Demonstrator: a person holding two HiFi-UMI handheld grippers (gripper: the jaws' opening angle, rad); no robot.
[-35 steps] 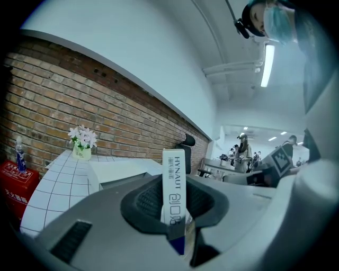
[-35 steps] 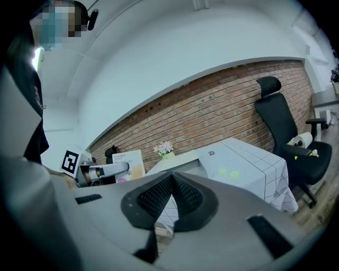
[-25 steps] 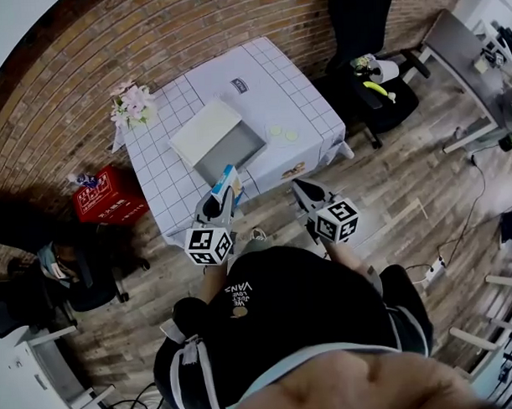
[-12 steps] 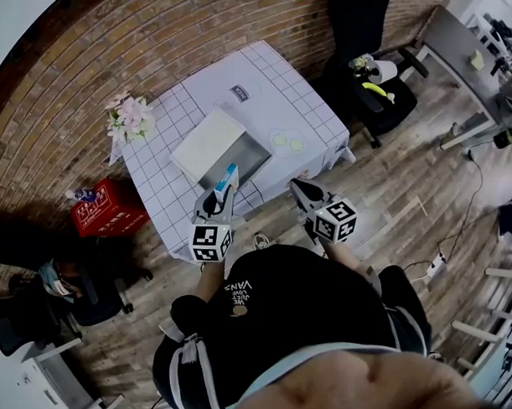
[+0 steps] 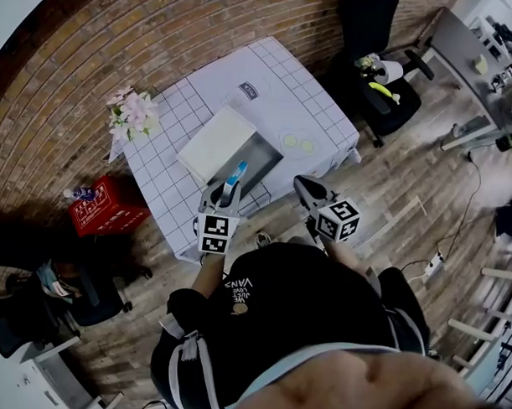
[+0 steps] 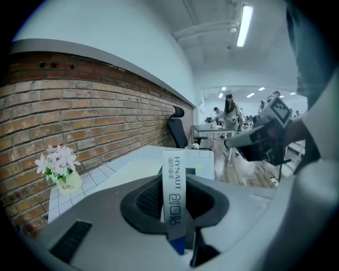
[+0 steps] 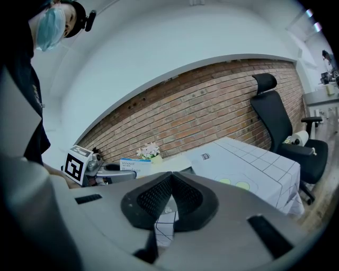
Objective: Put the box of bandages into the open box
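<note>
The bandage box, white with blue print, stands on edge between the pads of my left gripper. That gripper hovers over the table's near edge, just short of the open box, whose grey inside shows beside its raised white lid. In the left gripper view the bandage box fills the narrow gap of my left gripper. My right gripper hangs to the right, off the table edge, shut and empty. From the right gripper view the bandage box shows in the other gripper.
A white grid cloth covers the table. A pot of pink flowers stands at its far left corner, two pale green discs at its right. A red crate sits on the floor at left, a black office chair at right.
My left gripper has carried the bandage box forward and to the right, closer to the open box. The right gripper has hardly moved.
</note>
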